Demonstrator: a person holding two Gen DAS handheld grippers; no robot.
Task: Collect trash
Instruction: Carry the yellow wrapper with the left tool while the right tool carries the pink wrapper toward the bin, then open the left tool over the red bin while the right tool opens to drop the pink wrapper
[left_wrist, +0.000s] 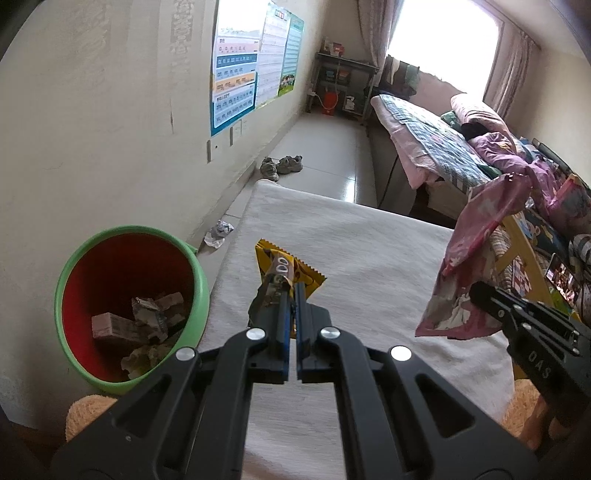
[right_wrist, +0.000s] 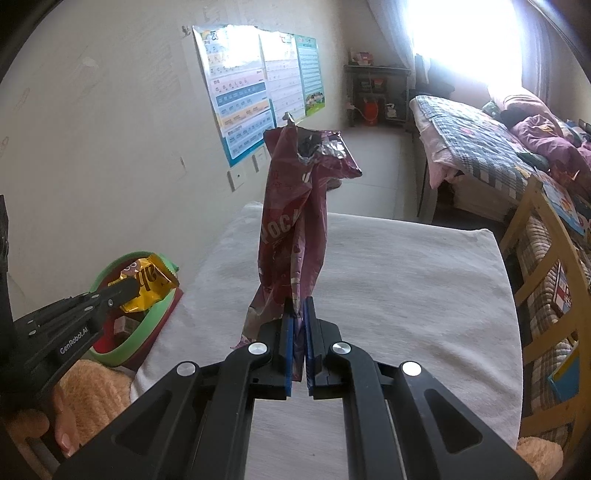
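The left gripper (left_wrist: 290, 295) has its jaws clamped tight on a yellow wrapper (left_wrist: 288, 271), holding it above the left edge of the bench (left_wrist: 369, 251), which is draped in a pale cloth. Just left of the bench, on the floor, stands a green bin (left_wrist: 199, 280) with a red inside, holding crumpled paper and a small box. The right gripper (right_wrist: 300, 314) has its jaws nearly closed on the lower end of a purple snack bag (right_wrist: 291, 221), which stands upright over the near middle of the bench, its torn top showing silver lining. A crumpled scrap (left_wrist: 219, 232) lies on the floor by the wall, beyond the bin.
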